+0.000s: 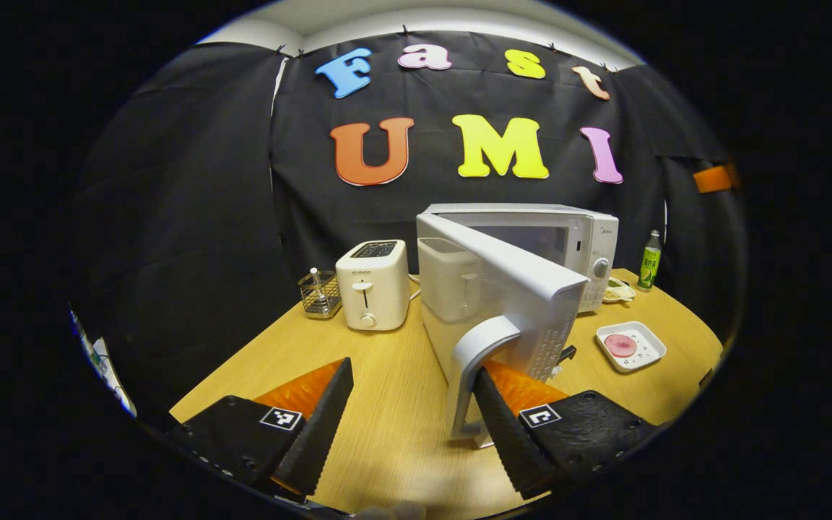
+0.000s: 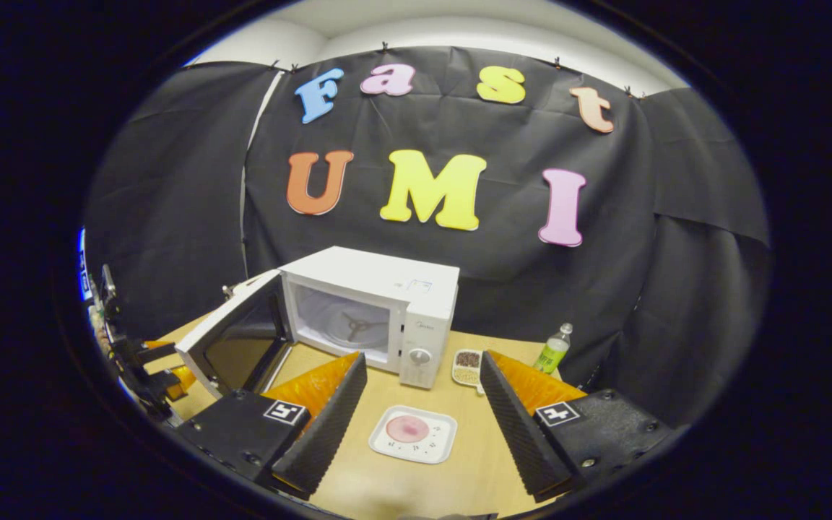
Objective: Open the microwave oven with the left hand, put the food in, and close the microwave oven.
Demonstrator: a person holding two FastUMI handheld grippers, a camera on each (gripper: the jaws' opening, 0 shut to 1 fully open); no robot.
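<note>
The white microwave stands at the back of the wooden table with its door swung wide open. My left gripper is open. The door's handle stands inside its gap, right against the right-hand finger and well apart from the other. In the right gripper view the oven's cavity is bare, with the turntable showing. A white square plate with pink food lies on the table in front of the oven. My right gripper hangs open above that plate, holding nothing.
A white toaster and a small wire rack stand left of the microwave. A green bottle and a small dish of grains sit to its right. The open door juts out over the table.
</note>
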